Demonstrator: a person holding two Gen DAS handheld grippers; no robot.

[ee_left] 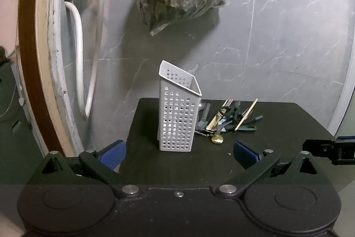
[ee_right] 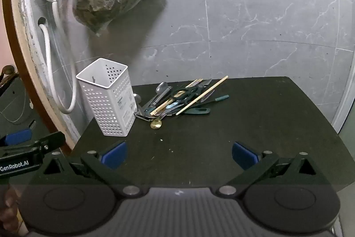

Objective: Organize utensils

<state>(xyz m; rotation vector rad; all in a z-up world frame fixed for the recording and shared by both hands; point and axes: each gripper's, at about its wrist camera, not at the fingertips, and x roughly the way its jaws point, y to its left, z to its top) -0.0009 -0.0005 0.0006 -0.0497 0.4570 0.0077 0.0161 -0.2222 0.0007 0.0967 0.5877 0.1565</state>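
- Utensils (ee_right: 177, 101) lie in a loose heap on the dark table (ee_right: 266, 137), toward its back edge, just to the right of the white holder (ee_right: 108, 101) – spoons, black scissors, chopsticks and green-handled pieces all crossed over one another.
- Long axes mostly run from near-left to far-right; the palest chopstick (ee_right: 202, 95) rests on top along that line, and a small gold spoon (ee_right: 156, 123) sticks out at the near edge of the heap.
- Holder stands upright at the table's left back corner, and nothing can be seen in it from above.
- Right gripper (ee_right: 179, 153) has its blue pads spread wide with nothing between them; the heap lies ahead of it, slightly left of centre, well apart.
- Left gripper (ee_left: 179, 153) is likewise spread wide and empty, facing the holder (ee_left: 177, 110) head-on – the heap (ee_left: 228, 119) sits off to its right.
- My judgement: the right hand looks better placed for the first pick, since the holder partly blocks the left one's line.
- Right view looks into the holder's mouth and shows the whole heap; the left view hides part of the heap behind the holder.
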